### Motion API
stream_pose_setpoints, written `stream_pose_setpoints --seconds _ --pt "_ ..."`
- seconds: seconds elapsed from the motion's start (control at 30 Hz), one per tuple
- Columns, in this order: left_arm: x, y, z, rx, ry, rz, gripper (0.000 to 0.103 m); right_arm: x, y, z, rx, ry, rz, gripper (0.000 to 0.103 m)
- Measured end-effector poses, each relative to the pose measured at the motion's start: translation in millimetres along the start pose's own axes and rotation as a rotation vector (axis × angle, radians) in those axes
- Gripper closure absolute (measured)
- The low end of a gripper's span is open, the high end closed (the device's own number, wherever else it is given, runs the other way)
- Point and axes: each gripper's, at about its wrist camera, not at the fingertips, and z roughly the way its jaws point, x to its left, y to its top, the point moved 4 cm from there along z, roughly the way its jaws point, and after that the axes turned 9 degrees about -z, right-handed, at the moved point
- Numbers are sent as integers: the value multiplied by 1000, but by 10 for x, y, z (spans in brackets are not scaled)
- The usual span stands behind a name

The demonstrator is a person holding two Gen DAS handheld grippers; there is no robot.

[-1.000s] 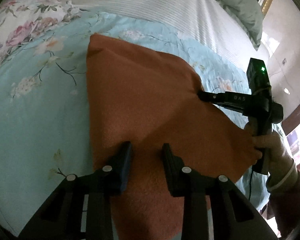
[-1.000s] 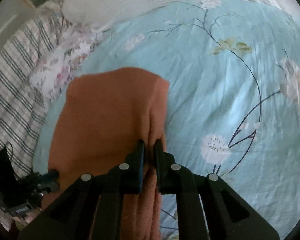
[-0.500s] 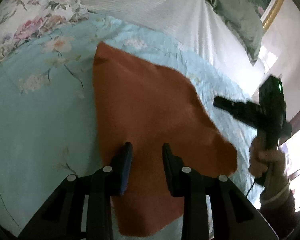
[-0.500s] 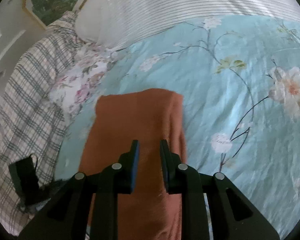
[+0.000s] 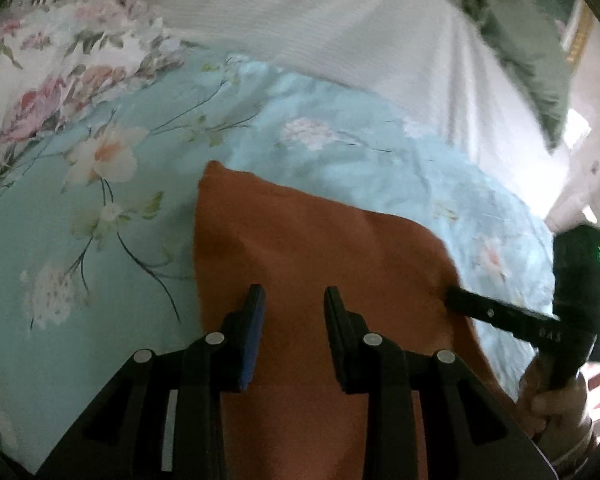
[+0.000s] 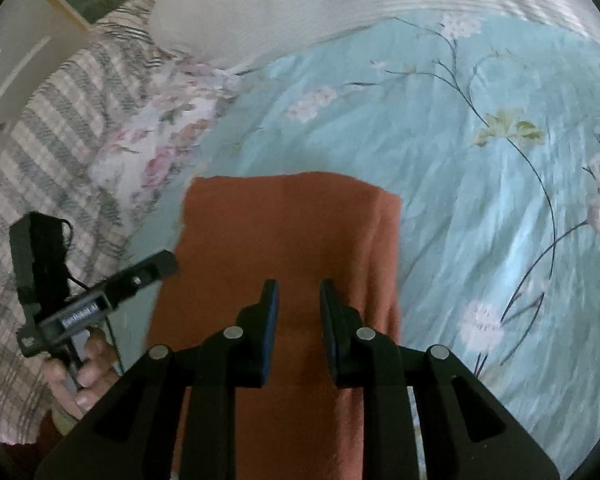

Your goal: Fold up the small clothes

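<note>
Rust-orange cloth laid flat on floral bed, long axis running away from both grippers, left gripper and right gripper jaws narrowly parted, nothing gripped

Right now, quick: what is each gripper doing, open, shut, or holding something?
Left gripper: open, holding nothing, above the rust-orange folded cloth.
Right gripper: open, holding nothing, above the same cloth.

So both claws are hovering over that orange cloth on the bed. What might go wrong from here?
The orange cloth has a loose doubled-over layer along one side; a careless grab there might take only the top layer and undo the fold. Neither the left gripper nor the right gripper grips anything, and the soft blue floral bedspread could get pinched along with the cloth.
</note>
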Motion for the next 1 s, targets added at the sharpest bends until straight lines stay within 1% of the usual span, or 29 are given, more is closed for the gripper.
stream_pose_setpoints --seconds 0.03,0.07,0.1,0.13,0.2,0.23,0.27,0.3,0.37,0.43,0.5,0.63,0.67,0.7,0.73,0.77,0.8,0.87,0.9,0.93,1.0 --pt "70 54 121 14 33 -8 73 -104 -16 83 4 18 28 80" --pt "149 95 236 26 79 -17 73 -166 -29 120 1 29 45 84" --pt "215 121 325 41 107 -24 69 -210 -39 137 -6 35 59 88" --pt "291 138 415 63 110 -42 69 -238 -41 133 -18 37 71 90" --pt "406 167 431 68 54 -92 69 -231 -42 104 -27 39 74 90" --pt "426 161 388 64 48 -100 69 -215 -54 66 -32 35 73 90" --pt "431 136 305 52 57 -102 69 -185 -75 10 -35 27 71 87" --pt "423 94 208 39 57 -100 72 -151 -97 -46 -38 18 65 87" --pt "393 -27 -18 19 48 -99 72 -17 -172 -212 -48 0 37 86" --pt "306 -204 -263 10 3 -92 72 113 -262 -369 -67 18 12 86" --pt "189 -433 -531 -6 -36 -57 72 250 -410 -531 -79 37 2 85" --pt "-65 -873 -923 -31 -72 29 72 442 -671 -697 -77 44 -30 84" --pt "-109 -990 -987 -27 -81 42 72 495 -764 -731 -71 39 -49 82" --pt "-137 -1097 -1030 -20 -80 52 72 528 -834 -749 -65 30 -65 78" --pt "-167 -1234 -1056 -12 -69 71 72 557 -907 -757 -58 7 -83 74" --pt "-199 -1310 -1057 -9 -58 88 72 571 -996 -773 -52 -23 -102 66" --pt "-206 -1405 -1056 -8 -45 107 72 570 -1060 -783 -52 -42 -112 62" --pt "-193 -1603 -1004 9 -7 143 72 545 -1193 -762 -38 -88 -132 61" --pt "-158 -1692 -973 12 25 151 72 507 -1252 -733 -31 -104 -131 62" --pt "-109 -1763 -922 15 54 150 72 459 -1310 -700 -26 -115 -122 62" --pt "-16 -1831 -873 19 66 125 70 377 -1426 -628 -34 -123 -108 62"
